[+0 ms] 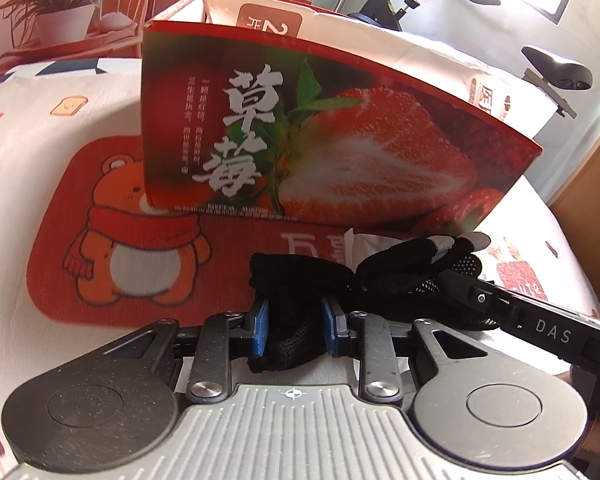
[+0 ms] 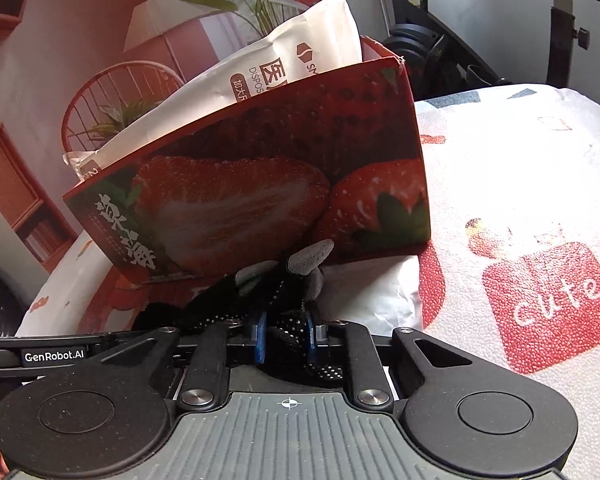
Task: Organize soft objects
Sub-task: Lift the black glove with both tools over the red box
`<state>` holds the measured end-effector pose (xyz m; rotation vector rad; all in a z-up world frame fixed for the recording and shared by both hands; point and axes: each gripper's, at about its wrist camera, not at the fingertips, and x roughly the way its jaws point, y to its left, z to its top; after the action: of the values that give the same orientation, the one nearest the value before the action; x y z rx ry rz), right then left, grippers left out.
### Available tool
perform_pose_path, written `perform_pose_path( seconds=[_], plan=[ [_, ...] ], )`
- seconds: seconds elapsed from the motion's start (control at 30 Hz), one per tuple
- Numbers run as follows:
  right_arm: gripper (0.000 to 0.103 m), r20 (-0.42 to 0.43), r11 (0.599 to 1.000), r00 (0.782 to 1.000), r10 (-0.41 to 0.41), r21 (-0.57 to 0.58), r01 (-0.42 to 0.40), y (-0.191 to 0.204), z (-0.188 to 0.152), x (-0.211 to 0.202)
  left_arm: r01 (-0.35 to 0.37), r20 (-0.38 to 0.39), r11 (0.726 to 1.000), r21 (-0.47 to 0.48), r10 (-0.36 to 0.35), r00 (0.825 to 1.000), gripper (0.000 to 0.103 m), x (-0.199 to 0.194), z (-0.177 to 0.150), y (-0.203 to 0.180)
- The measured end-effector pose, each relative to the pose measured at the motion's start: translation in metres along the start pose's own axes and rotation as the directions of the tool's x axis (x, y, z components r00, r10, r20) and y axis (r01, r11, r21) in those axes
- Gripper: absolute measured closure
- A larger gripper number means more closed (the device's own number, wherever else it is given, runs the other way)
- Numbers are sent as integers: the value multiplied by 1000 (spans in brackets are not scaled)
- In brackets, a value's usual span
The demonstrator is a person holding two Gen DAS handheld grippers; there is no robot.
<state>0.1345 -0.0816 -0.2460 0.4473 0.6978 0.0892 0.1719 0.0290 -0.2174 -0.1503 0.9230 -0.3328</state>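
Both tools angle downward, left tool (image 1: 294,330) and right tool (image 2: 286,334) apparently clamping black gloves (image 1: 400,272).

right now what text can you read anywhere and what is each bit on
"草莓": strawberry box, front.
"DAS": right tool, its arm in the left view.
"GenRobot.AI": left tool, its arm in the right view.
"cute": tablecloth.
"DISPOS", cut off: white packet in the box.
"万": bear mat, partly hidden.
Small print on the box: too blurred.
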Motion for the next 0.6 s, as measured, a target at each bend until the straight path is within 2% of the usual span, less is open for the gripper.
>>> perform_pose_path(
  seconds=[0.33, 0.6],
  plan=[
    [87, -4, 999, 1000, 25, 21, -25, -8, -11, -23, 24, -13, 1000, -8, -24, 1000, 75, -22, -31, -6],
    [87, 19, 999, 999, 33, 5, -33, -5, -9, -36, 42, 50, 999, -32, -41, 998, 83, -38, -34, -7]
  ],
)
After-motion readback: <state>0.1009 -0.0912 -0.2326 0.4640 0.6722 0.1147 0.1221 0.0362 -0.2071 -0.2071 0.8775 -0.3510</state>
